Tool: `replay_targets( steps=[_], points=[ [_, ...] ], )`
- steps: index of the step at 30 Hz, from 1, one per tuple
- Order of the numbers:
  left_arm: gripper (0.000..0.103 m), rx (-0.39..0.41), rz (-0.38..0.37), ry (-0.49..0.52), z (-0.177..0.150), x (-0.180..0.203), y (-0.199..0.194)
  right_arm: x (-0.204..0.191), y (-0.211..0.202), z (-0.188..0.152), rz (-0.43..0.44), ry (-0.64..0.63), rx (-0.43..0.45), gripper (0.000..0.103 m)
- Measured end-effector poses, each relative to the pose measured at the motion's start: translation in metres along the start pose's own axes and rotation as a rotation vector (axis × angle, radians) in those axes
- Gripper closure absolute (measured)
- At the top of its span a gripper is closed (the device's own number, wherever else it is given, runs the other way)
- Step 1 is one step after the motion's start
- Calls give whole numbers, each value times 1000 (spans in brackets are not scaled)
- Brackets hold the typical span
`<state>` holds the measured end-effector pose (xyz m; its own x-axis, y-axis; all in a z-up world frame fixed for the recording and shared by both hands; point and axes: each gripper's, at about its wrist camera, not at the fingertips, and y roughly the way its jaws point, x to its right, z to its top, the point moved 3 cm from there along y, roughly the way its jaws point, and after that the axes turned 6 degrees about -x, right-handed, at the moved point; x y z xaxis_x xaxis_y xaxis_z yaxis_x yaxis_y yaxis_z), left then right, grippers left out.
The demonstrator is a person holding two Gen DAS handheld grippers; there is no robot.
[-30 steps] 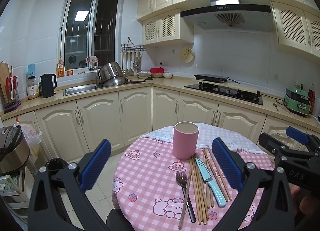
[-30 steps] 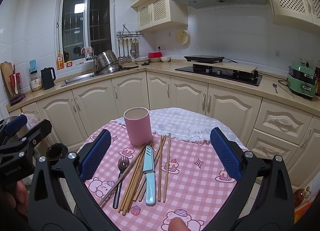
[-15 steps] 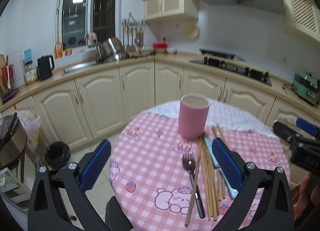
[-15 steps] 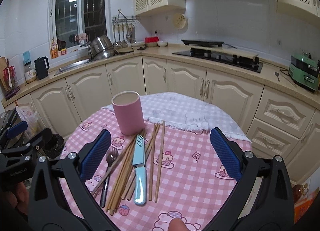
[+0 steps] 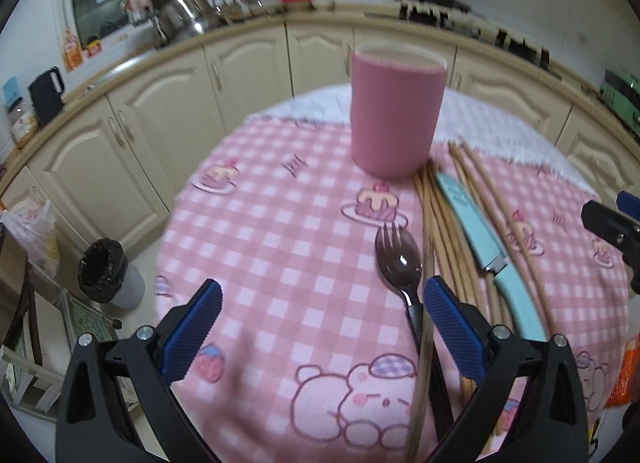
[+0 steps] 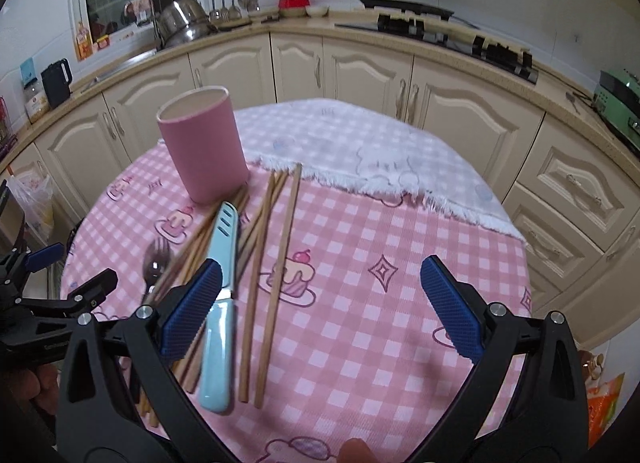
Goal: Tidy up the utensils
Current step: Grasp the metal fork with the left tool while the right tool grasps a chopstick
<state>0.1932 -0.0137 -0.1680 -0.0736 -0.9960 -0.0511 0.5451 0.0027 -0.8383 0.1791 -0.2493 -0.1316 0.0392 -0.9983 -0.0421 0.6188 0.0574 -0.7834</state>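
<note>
Left wrist view: the left gripper hangs low over a pink checked table, its 2 fingers spread wide and holding nothing. A dark fork lies just inside the right finger, tines pointing away toward a pink cup that stands upright at the far side of the table. The fork's handle runs back under that finger. A bundle of wooden chopsticks lies just right of the fork, parallel to it, and a blue knife lies among them, all pointing toward the cup.

Right wrist view: the right gripper is also wide open and empty. The knife and chopsticks lie by its left finger, long axes running away toward the cup. The fork lies further left, nearer the left gripper, so the left hand seems better placed to take it.
</note>
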Motion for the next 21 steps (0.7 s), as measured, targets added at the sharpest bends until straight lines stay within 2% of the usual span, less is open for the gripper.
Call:
replay_targets(
  steps=[4,9,18,21],
  points=[
    [4,-75,-19,14,1,5,24,7,17,3,-9,0,-38,6],
    [4,-119,-21,13,5,10,41,12,32,7,-10,-11,-77,6],
    [5,-133,-19,27,17,16,52,11,66,18,-8,-25,-160,6],
    [16,-124,-46,40,19,20,51,7,80,26,-3,-36,-188,6]
  ],
)
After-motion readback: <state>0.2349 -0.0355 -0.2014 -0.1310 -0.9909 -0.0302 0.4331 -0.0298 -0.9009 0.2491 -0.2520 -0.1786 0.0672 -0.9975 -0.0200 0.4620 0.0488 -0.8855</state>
